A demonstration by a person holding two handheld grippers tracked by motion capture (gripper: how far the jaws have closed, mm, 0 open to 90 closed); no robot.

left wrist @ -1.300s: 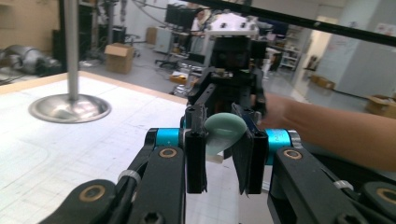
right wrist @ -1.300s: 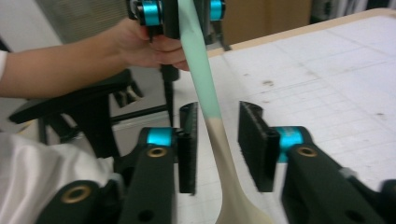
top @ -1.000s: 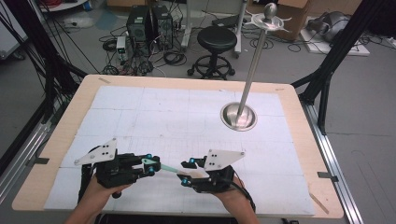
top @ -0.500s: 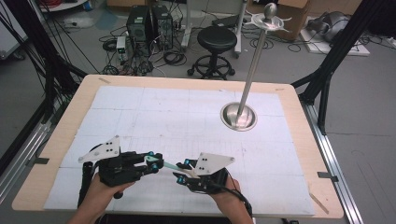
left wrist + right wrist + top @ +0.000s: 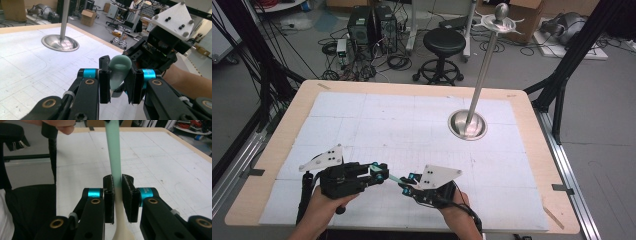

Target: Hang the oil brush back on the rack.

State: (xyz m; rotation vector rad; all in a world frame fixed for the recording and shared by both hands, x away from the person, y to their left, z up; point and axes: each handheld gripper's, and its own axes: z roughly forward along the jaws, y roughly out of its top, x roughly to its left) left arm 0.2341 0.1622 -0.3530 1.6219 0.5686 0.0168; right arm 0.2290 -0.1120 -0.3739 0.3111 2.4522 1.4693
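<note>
Scene: a person at a white gridded table (image 5: 362,115) holds a pale green spoon (image 5: 393,178) between two hand-held grippers, near the table's front edge.

Change: over the past second both grippers have drifted slightly toward the person's left, with the spoon bridging them throughout; the two-handed hold looks settled, likely a handover or a regrip in progress.

Left gripper (image 5: 379,172): jaws narrow, clamped on the spoon's rounded green end, which bulges up between the pads in the left gripper view (image 5: 120,72).

Right gripper (image 5: 408,184): jaws narrow, pinching the stem where green fades to cream (image 5: 117,192); the cream end runs down past the jaws.

Spoon: off the table, spanning the short gap between the two grippers; smooth, matte, probably plastic or silicone, with a slim flat stem and a rounded tip.

Stand (image 5: 468,124): a polished metal dish-shaped base with a tall thin pole, on the far right part of the table, well apart from the spoon; shiny and reflective.

Table surface: white sheets ruled with fine lines, scuffed in places, framed by a pale wooden border.

Judgement: neither grip can yet be called released; one must let go before the spoon can travel on.
</note>
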